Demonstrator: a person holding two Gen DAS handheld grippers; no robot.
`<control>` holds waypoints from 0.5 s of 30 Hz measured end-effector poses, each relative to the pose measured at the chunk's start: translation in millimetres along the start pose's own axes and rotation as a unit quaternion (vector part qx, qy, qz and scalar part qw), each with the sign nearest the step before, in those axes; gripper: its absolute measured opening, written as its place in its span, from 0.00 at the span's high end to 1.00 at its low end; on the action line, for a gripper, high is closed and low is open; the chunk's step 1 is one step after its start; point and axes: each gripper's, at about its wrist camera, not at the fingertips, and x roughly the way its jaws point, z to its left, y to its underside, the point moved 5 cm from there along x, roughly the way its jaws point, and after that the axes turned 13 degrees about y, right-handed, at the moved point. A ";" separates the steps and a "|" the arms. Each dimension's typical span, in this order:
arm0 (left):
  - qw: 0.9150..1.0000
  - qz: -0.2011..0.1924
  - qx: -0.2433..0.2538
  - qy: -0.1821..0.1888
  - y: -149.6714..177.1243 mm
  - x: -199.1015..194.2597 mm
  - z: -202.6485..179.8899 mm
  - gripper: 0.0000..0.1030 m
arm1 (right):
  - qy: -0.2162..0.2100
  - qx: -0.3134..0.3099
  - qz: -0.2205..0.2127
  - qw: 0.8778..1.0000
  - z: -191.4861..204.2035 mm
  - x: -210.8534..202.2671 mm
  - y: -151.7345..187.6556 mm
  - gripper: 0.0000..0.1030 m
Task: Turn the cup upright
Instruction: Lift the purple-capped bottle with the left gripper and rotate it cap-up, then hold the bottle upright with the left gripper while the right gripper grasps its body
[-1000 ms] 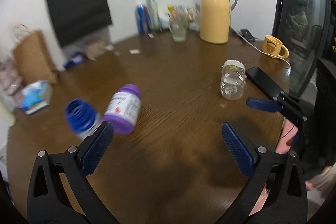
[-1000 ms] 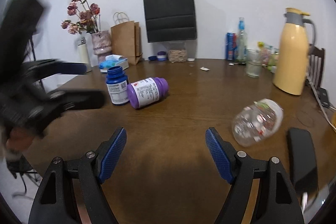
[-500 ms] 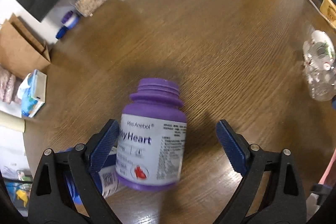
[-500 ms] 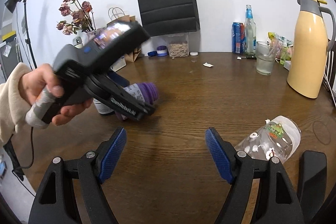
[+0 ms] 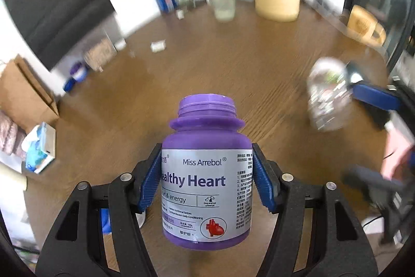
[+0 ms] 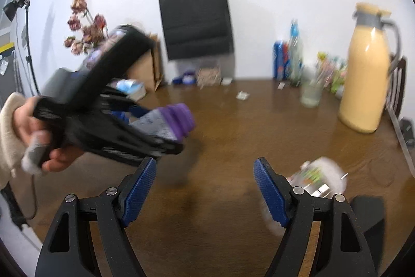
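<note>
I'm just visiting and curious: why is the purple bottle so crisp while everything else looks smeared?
Left wrist view: the purple bottle, clamped in the left tongs, looks sharp while the table is blurred; right wrist view: that bottle and the person's hand are streaked, the right tongs sharp.

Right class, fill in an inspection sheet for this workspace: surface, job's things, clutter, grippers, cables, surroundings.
Surface: brown wooden table.
Job's things: purple bottle, lidless, clamped in the left gripper; clear jar on its side beside the right gripper.
Clutter: yellow jug, drinking glass, cans and bottles, tissue pack, yellow mug, paper scraps.
Grippers: left shut on the bottle; right open, holding nothing.
Cables: one running along the table's right edge.
Surroundings: black bag against a white wall, brown bag, dried flowers.
</note>
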 end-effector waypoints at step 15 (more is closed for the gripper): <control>0.972 -0.230 -0.047 -0.027 50.6 -129.2 61.3 0.42 | -0.281 0.082 0.037 0.956 119.9 5.3 -129.2 0.00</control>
